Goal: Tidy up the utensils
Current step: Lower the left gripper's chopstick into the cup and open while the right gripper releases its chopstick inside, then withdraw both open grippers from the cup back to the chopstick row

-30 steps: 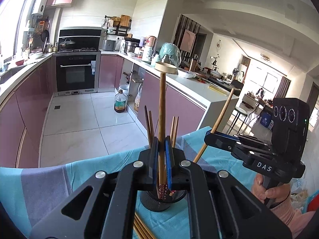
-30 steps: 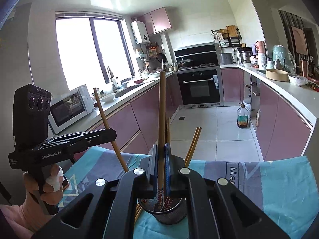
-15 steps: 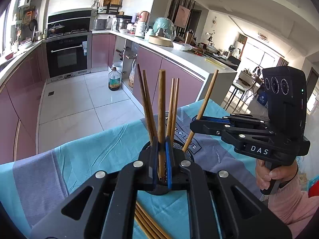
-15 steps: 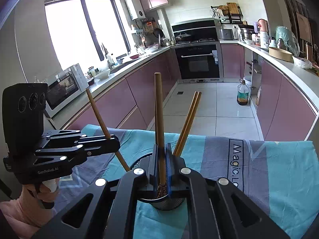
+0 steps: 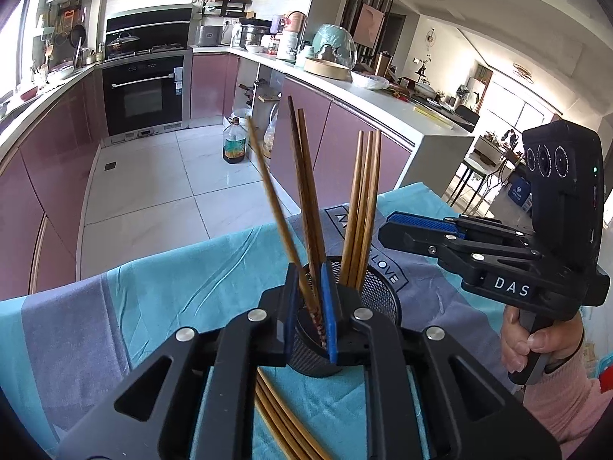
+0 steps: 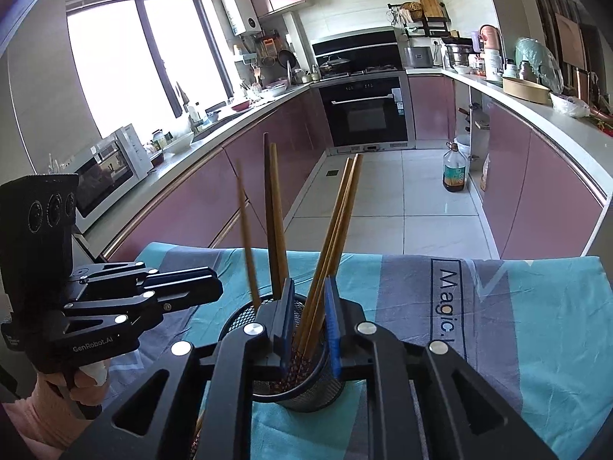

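Item: chopsticks [image 5: 358, 207], standing in black mesh holder [image 5: 379, 299] on teal cloth [image 5: 172, 280]; more lie flat on the cloth below.
Left gripper [image 5: 311, 308]: jaws just opening, narrow gap, dark chopstick between them, apparently released.
Right gripper [image 6: 309, 324]: likewise just parted, holding nothing.
Handling: withdraw straight upward, avoiding the leaning sticks.
Orientation: long axes near upright, patterned tips down, tops splayed.

Home kitchen w/ pink-fronted cabinets [image 6: 268, 142] either side of a built-in oven [image 6: 366, 115]. Hob and pot above oven, microwave [image 6: 111, 168] on counter far left of it, window [image 6: 145, 61] beside, oil bottle [image 6: 454, 168] on floor tiles nearby.
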Available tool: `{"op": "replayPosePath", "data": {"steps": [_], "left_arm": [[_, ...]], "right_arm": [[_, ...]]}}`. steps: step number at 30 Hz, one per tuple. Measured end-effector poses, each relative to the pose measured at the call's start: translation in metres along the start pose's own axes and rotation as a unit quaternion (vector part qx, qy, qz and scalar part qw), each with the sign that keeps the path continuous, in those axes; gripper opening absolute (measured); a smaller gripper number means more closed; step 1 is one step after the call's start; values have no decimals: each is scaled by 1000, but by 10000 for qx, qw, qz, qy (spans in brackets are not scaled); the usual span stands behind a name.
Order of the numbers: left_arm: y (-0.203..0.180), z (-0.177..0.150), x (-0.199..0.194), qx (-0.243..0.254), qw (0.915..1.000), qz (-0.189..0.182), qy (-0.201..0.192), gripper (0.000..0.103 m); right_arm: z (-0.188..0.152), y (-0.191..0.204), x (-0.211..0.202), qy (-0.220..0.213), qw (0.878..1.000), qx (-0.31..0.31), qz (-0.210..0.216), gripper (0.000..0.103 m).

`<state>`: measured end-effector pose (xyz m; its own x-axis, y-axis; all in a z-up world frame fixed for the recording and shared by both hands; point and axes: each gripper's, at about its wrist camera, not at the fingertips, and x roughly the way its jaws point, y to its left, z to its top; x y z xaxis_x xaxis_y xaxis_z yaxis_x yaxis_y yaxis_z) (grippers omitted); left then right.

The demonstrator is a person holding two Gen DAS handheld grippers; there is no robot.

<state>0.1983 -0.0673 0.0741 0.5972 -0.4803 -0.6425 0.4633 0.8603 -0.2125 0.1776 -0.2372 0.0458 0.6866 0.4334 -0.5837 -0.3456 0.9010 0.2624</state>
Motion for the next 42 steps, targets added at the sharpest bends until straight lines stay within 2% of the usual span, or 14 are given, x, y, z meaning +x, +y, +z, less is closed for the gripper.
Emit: {"op": "replayPosePath", "data": {"steps": [3, 6, 11, 16, 19, 23, 28, 32, 42], "left_arm": [[-2, -6, 0, 16, 10000, 61, -19, 13], [-1, -13, -4, -18, 9999, 110, -114, 16], [4, -26, -20, -107, 9990, 217, -364, 29], [22, -50, -38, -317, 9980, 339, -439, 37], [30, -67, -40, -409, 9972, 497, -377, 44], [38, -96, -33, -478, 9968, 639, -92, 45], [42, -128, -20, -597, 9955, 688, 246, 46], [41, -151, -11, -639, 9944, 708, 465, 48], [24, -176, -3, -466, 9935, 812, 652, 53]], "right_arm": [[-2, -2, -3, -89, 9999, 58, 12, 26], [-5, -2, -7, -167, 9998, 84, 4, 27], [-14, 6, -25, -420, 9991, -18, 5, 31], [-31, 27, -45, -575, 9975, -371, 177, 40], [-50, 43, -39, -347, 9970, -549, 423, 42], [-80, 57, -12, 214, 9962, -653, 540, 42], [-111, 63, 23, 830, 9936, -492, 588, 42], [-126, 66, 35, 1015, 9926, -419, 523, 42], [-139, 79, 49, 1155, 9914, -519, 325, 42]]}}
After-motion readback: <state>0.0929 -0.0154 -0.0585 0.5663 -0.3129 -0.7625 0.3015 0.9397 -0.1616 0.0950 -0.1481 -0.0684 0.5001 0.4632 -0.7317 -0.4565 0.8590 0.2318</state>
